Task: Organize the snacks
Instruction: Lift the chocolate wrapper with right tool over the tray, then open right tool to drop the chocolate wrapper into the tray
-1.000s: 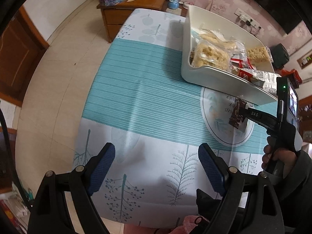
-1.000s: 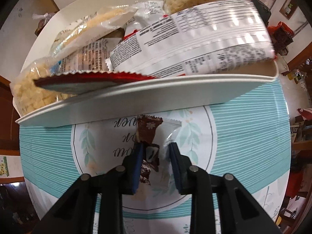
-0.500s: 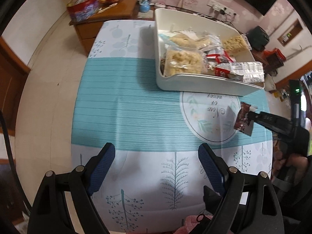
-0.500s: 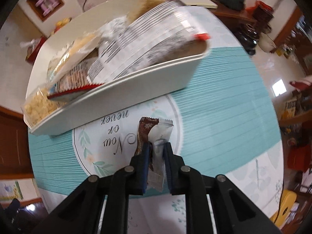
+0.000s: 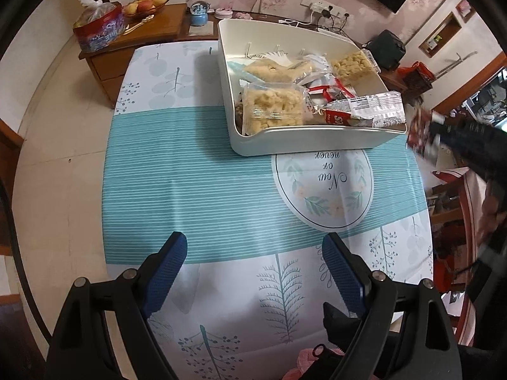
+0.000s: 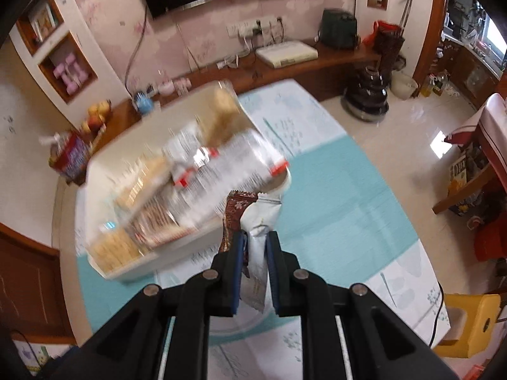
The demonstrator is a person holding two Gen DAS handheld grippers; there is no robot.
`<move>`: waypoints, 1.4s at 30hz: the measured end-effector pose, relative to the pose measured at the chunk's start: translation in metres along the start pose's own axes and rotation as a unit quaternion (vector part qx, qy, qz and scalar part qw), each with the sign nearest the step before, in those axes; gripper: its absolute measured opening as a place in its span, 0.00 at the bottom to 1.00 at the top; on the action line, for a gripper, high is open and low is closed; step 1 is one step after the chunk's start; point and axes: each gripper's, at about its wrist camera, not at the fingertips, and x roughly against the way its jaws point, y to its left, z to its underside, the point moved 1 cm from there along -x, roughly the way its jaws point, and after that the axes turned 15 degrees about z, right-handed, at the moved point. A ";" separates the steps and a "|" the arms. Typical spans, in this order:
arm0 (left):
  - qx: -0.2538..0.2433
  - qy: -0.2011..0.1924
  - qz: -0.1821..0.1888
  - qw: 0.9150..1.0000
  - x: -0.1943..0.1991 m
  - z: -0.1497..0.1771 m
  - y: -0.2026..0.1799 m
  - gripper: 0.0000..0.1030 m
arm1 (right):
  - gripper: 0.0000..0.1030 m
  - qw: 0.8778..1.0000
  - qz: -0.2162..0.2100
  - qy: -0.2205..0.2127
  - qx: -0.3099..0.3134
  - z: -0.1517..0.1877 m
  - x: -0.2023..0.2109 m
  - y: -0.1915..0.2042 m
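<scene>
One white rectangular plastic bin sits at the table's one o'clock. Inside it lie three clear packets of pale puffed-grain cakes, one long silver-and-red foil wrapper at its four o'clock, and some small red-and-white packets, too jumbled to count. One brown-and-silver foil snack packet hangs apart.
</scene>
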 end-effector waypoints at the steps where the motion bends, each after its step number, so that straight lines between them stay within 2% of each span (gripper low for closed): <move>1: 0.000 -0.001 0.004 1.000 0.000 0.000 0.001 0.84 | 0.14 1.000 -0.003 -0.008 -0.002 -0.003 0.004 0.002; 6: 0.000 -0.010 0.020 1.000 0.002 0.001 0.008 0.84 | 0.14 0.998 -0.030 -0.062 0.006 -0.019 0.022 0.028; 12: 0.007 -0.061 0.041 0.997 0.023 0.006 0.011 0.84 | 0.14 0.992 -0.068 -0.100 0.031 -0.029 0.036 0.058; 17: 0.009 -0.096 0.037 0.995 0.041 0.010 0.008 0.84 | 0.15 0.989 -0.086 -0.107 0.055 -0.031 0.039 0.073; 22: 0.013 -0.114 0.021 0.993 0.052 0.019 -0.002 0.84 | 0.15 0.988 -0.108 -0.092 0.058 -0.029 0.037 0.069; 25: 0.017 -0.121 0.016 0.992 0.055 0.030 -0.012 0.84 | 0.17 0.988 -0.121 -0.079 0.056 -0.021 0.037 0.055; 27: 0.021 -0.124 0.009 0.992 0.056 0.038 -0.020 0.84 | 0.22 0.988 -0.126 -0.067 0.060 -0.011 0.035 0.039; 31: 0.039 -0.126 -0.008 0.991 0.055 0.061 -0.037 0.84 | 0.22 0.989 -0.125 -0.043 0.065 0.010 0.028 0.005; 40: 0.047 -0.124 -0.007 0.991 0.051 0.119 -0.083 0.84 | 0.25 0.994 -0.092 0.027 0.050 0.078 0.010 -0.114; 42: 0.037 -0.124 -0.007 0.992 0.052 0.127 -0.096 0.84 | 0.30 0.994 -0.088 0.029 0.052 0.090 0.014 -0.141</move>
